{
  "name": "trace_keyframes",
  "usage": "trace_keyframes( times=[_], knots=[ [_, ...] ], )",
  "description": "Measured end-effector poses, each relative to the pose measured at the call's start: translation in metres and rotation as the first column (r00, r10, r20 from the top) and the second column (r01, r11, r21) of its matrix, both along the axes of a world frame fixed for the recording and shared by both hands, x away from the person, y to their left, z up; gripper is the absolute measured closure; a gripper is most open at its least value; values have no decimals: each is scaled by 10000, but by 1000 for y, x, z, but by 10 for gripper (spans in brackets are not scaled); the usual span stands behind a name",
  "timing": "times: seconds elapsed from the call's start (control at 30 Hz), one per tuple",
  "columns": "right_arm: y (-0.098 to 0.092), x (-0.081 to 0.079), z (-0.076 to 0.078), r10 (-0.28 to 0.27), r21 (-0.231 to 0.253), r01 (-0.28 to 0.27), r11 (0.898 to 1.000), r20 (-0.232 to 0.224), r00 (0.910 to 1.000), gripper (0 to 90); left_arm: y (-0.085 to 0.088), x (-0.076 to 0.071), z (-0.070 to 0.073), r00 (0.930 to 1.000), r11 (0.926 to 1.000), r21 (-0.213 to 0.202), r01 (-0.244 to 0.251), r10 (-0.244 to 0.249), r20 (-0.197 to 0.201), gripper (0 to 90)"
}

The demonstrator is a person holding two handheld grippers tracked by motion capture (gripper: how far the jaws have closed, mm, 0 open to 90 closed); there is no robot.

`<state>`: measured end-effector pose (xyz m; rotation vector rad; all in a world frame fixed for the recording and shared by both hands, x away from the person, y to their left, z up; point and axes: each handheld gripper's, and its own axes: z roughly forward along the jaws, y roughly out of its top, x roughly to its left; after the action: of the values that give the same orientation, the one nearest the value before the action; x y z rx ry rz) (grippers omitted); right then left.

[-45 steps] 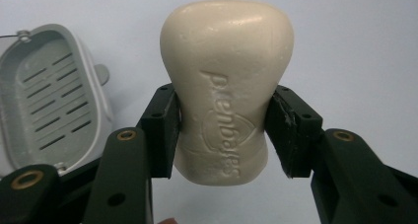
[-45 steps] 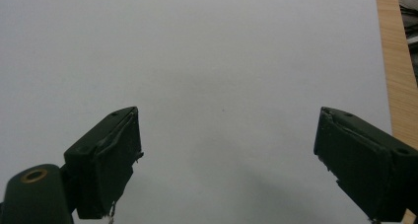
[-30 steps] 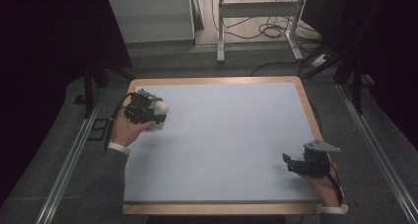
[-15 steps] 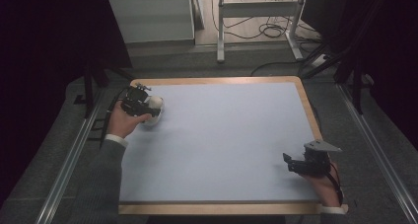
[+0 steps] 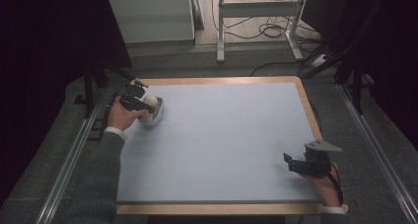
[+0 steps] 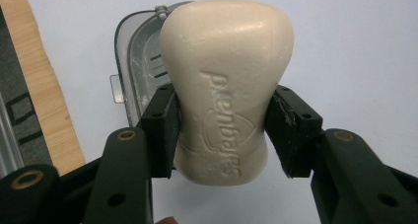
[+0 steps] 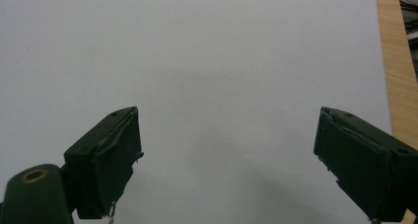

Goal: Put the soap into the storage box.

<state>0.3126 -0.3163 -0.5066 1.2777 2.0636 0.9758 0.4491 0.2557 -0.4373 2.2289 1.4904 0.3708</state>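
The left claw [image 6: 224, 130] is clamped on a cream, waisted bar of embossed soap [image 6: 226, 81] above a grey plastic soap dish [image 6: 140, 61] at the blue bench's [image 5: 231, 135] far-left corner; the right claw [image 7: 226, 160] gapes wide over bare bench

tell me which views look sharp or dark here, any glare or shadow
High view: dim and soft, black surroundings, evenly lit table. Left gripper view: sharp, embossed lettering readable on the soap bar, no glare. Right gripper view: open jaws crisp, a faint shadow on the mat between them.
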Motion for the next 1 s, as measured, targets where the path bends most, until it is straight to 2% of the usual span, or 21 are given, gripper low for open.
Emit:
trace_keyframes(
  times=[0.27,0.43,0.6,0.7,0.8,0.87,0.93,1.0],
  knots=[
    [-1,0,-1,-15,13,15,10000,-59,10000,104,-3,11,-12,9994,9999,68,-117,119,-335,499],
    [-1,0,-1,-33,3,33,10000,-64,10000,104,-6,15,-16,9993,9997,8,-225,225,-298,499],
    [0,0,-1,5,-31,-6,10000,-69,10000,104,-12,18,-24,9990,9972,632,-409,420,-160,498],
    [0,0,-2,-5,-70,4,10000,-104,9999,104,-13,21,-33,9982,9973,456,-570,577,-154,498],
    [0,0,-2,4,-63,-5,10000,-92,10000,104,-17,22,-40,9982,9967,590,-565,575,-163,496],
    [0,0,-2,5,-74,-6,10000,-93,10000,104,-19,23,-43,9984,9971,532,-537,544,-126,486],
    [0,0,-3,-5,-90,4,10000,-110,9999,104,-19,22,-43,9980,9975,303,-637,637,34,456],
    [0,0,-3,-28,-99,27,9999,-104,9999,104,-20,21,-42,9983,9979,294,-582,580,73,415]
  ],
)
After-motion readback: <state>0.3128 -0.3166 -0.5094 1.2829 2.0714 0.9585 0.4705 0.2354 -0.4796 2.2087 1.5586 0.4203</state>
